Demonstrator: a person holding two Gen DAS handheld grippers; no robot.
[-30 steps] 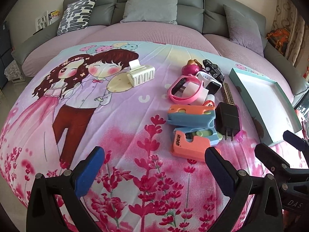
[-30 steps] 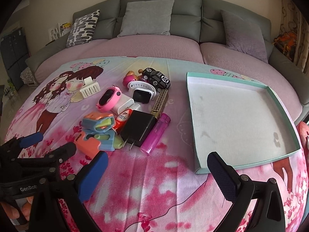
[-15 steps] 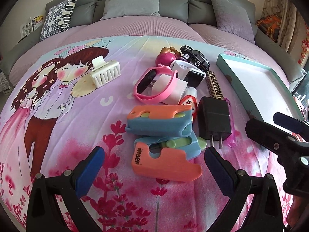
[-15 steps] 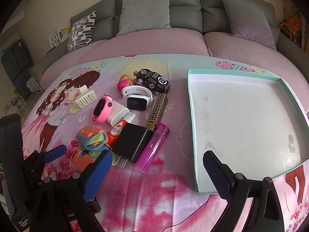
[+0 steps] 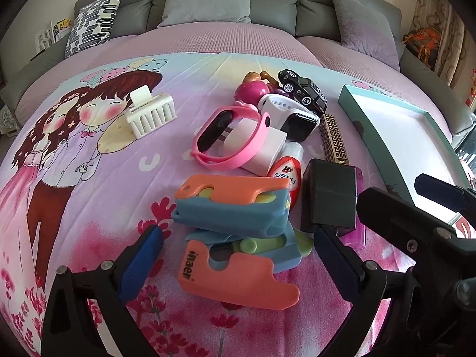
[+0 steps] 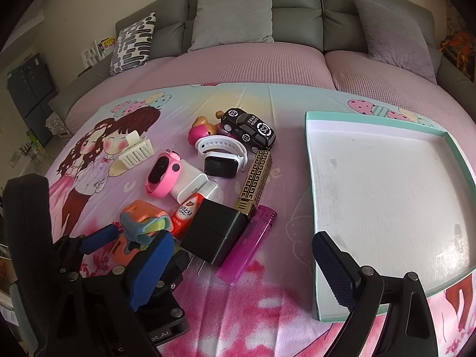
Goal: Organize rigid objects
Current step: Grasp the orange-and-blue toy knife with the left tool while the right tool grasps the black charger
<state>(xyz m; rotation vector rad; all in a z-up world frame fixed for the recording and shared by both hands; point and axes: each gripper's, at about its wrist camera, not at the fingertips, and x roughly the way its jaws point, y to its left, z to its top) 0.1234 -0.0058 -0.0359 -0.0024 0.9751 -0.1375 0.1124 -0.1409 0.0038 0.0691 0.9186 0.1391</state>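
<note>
Both hand-held grippers [image 5: 238,255] [image 6: 242,258] gaping, empty; pink lighter [image 5: 355,235] mostly hidden behind black charger [image 5: 328,199].

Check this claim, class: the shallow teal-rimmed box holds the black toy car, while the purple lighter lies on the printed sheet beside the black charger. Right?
Not quite. The shallow teal-rimmed box holds nothing; the black toy car sits on the printed sheet in the pile. The right wrist view shows it. The purple lighter does lie beside the black charger.

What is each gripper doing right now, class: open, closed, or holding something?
Left gripper: jaws open, holding nothing, either side of the orange and blue toys.
Right gripper: jaws open, holding nothing, above the purple lighter.
</note>
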